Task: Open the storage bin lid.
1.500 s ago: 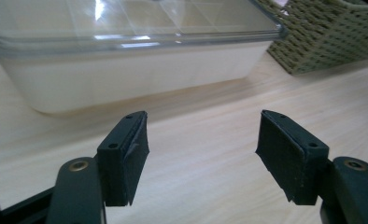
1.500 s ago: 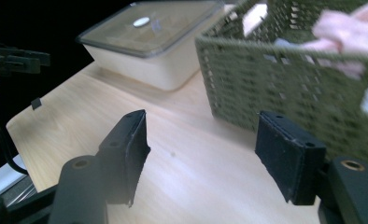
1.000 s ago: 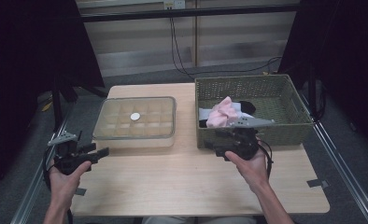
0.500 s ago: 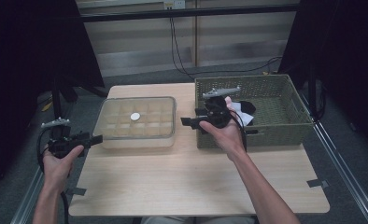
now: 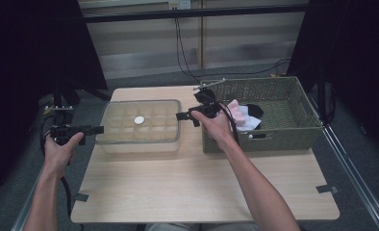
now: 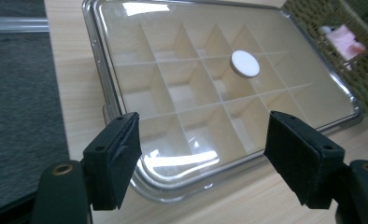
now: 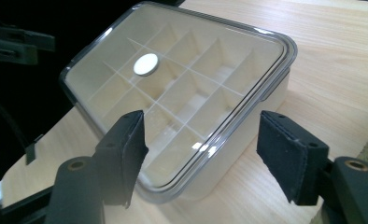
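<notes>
The clear lidded box sits between both grippers: left gripper spread wide, right gripper just narrowing slightly, neither touching it.

Lidded clear compartment box, flat

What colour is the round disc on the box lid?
White; the disc shows best in the left gripper view, on the clear lid.

Open tongs over clear-lidded compartment box corner
</notes>
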A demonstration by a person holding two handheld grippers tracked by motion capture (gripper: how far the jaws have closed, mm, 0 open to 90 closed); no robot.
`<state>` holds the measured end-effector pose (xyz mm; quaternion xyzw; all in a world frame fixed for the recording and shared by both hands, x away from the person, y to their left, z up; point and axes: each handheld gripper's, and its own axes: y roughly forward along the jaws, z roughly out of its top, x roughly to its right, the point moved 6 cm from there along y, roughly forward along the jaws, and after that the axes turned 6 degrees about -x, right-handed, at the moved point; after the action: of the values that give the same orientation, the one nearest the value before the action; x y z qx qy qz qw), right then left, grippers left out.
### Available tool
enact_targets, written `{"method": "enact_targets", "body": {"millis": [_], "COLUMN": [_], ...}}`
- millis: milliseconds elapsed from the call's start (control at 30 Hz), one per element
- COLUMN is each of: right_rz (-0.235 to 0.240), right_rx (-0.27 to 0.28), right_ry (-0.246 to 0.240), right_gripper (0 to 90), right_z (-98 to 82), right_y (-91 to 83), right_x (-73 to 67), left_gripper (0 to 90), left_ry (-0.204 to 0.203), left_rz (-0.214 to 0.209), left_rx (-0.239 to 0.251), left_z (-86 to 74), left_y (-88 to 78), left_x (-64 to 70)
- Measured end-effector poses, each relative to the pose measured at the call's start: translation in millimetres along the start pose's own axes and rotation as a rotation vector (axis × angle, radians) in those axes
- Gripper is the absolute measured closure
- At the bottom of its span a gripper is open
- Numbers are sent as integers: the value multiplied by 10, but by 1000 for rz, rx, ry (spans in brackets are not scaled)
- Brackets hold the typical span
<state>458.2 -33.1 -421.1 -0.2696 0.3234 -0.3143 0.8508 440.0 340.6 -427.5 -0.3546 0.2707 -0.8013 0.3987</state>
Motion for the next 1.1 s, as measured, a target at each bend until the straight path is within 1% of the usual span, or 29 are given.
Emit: {"method": "enact_targets", "body": {"millis": [33, 67, 100, 133, 167, 233, 267, 300, 333, 367, 400, 433, 467, 500, 533, 567, 633, 667, 700, 733, 800, 833, 900, 933, 967, 1000, 1033, 1067, 1100], "right_rz": [0, 2, 2, -7, -6, -13, -16, -13, -13, -9, -24, -16, -9, -10, -10, -25, -30, -50, -50, -43, -43, -48, -60, -60, -71, -83, -96, -95, -95], "right_rx": [0, -7, -7, -22, -25, -31, -39, -38, -38, -44, -69, -85, -93, -104, -104, -122, -131, -146, -146, -154, -159, -181, -190, -190, -196, -212, -228, -227, -227], "right_ry": [0, 12, 12, 11, 13, 12, 26, 40, 40, 53, 73, 85, 105, 115, 115, 121, 123, 133, 133, 138, 140, 164, 185, 185, 194, 192, 207, 223, 223], "right_gripper": [325, 323, 323, 311, 302, 301, 301, 301, 301, 301, 301, 301, 301, 301, 301, 301, 301, 302, 302, 302, 302, 299, 287, 287, 276, 273, 273, 273, 273], "right_z": [0, 21, 21, 64, 90, 116, 169, 183, 183, 191, 185, 177, 176, 175, 175, 187, 194, 226, 226, 254, 262, 272, 270, 270, 268, 259, 252, 260, 260], "right_y": [0, 56, 56, 118, 143, 167, 215, 229, 229, 254, 323, 355, 383, 407, 407, 459, 472, 501, 501, 528, 542, 593, 641, 641, 666, 699, 710, 716, 716], "right_x": [0, 22, 22, 20, 11, 17, 44, 61, 61, 83, 134, 148, 166, 181, 181, 205, 216, 250, 250, 261, 258, 239, 242, 242, 249, 264, 273, 279, 279], "left_gripper": [251, 251, 251, 252, 261, 292, 280, 283, 282, 282, 269, 269, 265, 262, 262, 267, 268, 259, 259, 225, 214, 209, 166, 166, 188, 232, 223, 216, 216], "left_ry": [0, 13, 13, -2, 3, -5, -9, -16, -16, -16, -36, -32, -32, -32, -50, -61, -70, -63, -69, -78, -88, -94, -95, -79, -101, -108, -101, -110, -113], "left_rz": [0, 0, 0, -10, -18, -22, -17, -18, -18, -20, -28, -4, -3, -3, 5, -9, -13, -12, -11, -3, 3, 7, 12, -5, 10, 27, 33, 26, 13], "left_rx": [0, -18, -18, -13, -22, -24, -19, -23, -23, -21, -17, -38, -59, -59, -60, -57, -52, -58, -55, -70, -70, -95, -102, -89, -98, -112, -123, -120, -118], "left_z": [0, 32, 32, 76, 93, 117, 143, 172, 172, 185, 192, 189, 180, 180, 176, 167, 164, 158, 158, 152, 150, 142, 149, 151, 146, 135, 123, 119, 113], "left_y": [0, 33, 33, 65, 74, 84, 94, 105, 105, 116, 130, 167, 183, 183, 205, 224, 237, 241, 251, 278, 300, 324, 343, 358, 391, 416, 433, 446, 457], "left_x": [0, -25, -25, -35, -53, -65, -80, -109, -109, -134, -137, -178, -215, -215, -259, -304, -319, -337, -348, -385, -403, -431, -424, -414, -432, -445, -457, -458, -461]}}
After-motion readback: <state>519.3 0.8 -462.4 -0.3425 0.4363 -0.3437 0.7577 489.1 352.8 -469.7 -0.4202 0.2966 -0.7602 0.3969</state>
